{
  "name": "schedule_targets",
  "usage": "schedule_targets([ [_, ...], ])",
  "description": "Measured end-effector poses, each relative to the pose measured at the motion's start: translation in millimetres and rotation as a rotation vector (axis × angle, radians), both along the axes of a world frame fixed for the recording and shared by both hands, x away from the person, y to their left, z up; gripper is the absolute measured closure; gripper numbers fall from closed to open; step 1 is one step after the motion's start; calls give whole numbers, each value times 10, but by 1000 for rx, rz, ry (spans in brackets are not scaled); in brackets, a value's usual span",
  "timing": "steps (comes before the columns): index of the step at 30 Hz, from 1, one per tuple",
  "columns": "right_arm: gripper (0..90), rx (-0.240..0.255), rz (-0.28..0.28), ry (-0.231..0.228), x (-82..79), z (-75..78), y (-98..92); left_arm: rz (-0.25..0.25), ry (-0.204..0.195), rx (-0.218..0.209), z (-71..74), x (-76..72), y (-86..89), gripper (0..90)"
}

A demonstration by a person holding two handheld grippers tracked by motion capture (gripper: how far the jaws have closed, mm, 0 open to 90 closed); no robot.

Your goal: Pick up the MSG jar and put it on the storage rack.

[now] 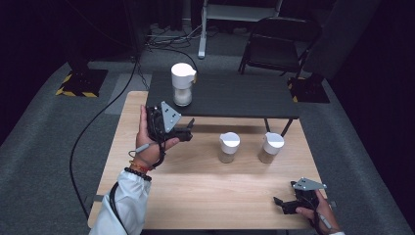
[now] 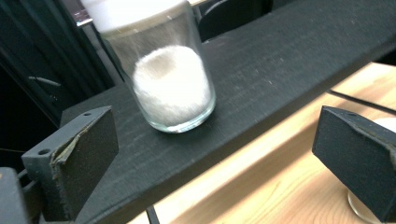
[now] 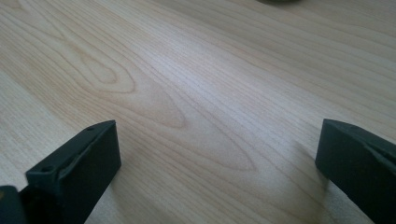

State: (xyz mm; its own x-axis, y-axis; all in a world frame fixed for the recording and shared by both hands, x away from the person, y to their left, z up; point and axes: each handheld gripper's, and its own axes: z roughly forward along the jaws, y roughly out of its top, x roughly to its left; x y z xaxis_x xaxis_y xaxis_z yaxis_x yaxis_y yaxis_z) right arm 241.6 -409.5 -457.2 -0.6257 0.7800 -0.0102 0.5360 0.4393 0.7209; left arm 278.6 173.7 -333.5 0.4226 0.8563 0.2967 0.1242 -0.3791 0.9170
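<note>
A glass jar [image 1: 182, 84] with a white lid and white powder stands on the left end of a low black shelf [image 1: 235, 95]; in the left gripper view the jar [image 2: 170, 79] sits just beyond my jaws. My left gripper [image 1: 188, 129] is open and empty, held just short of the shelf's front edge and below the jar. Two more white-lidded jars stand on the wooden table [image 1: 195, 186], one [image 1: 228, 147] in the middle and one [image 1: 270, 147] to its right. My right gripper [image 1: 280, 204] rests open near the table's front right corner, over bare wood [image 3: 196, 107].
A black folding chair [image 1: 281, 41] stands behind the shelf. Cables run over the grey floor at the left, beside a stand base with yellow-black tape [image 1: 80, 82]. The front middle of the table is bare wood.
</note>
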Motion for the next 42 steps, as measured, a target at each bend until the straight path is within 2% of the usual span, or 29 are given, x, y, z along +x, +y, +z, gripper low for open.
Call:
schedule_targets([
  [4, 0, 0, 0, 0, 0, 0, 0, -22, 9, 8, -45, -43, 9, 2],
  [6, 0, 0, 0, 0, 0, 0, 0, -36, 16, -3, -66, -61, 23, 2],
  [15, 0, 0, 0, 0, 0, 0, 0, -72, 11, -13, -163, -208, 43, 2],
  [23, 0, 0, 0, 0, 1, 0, 0, -80, 14, 37, -260, -274, -3, 2],
  [26, 0, 0, 0, 0, 0, 0, 0, -84, 27, 72, -305, -283, -34, 3],
  [32, 0, 0, 0, 0, 1, 0, 0, -92, 46, 114, -395, -309, -70, 2],
  [42, 0, 0, 0, 0, 0, 0, 0, -110, 100, 160, -522, -308, -106, 2],
])
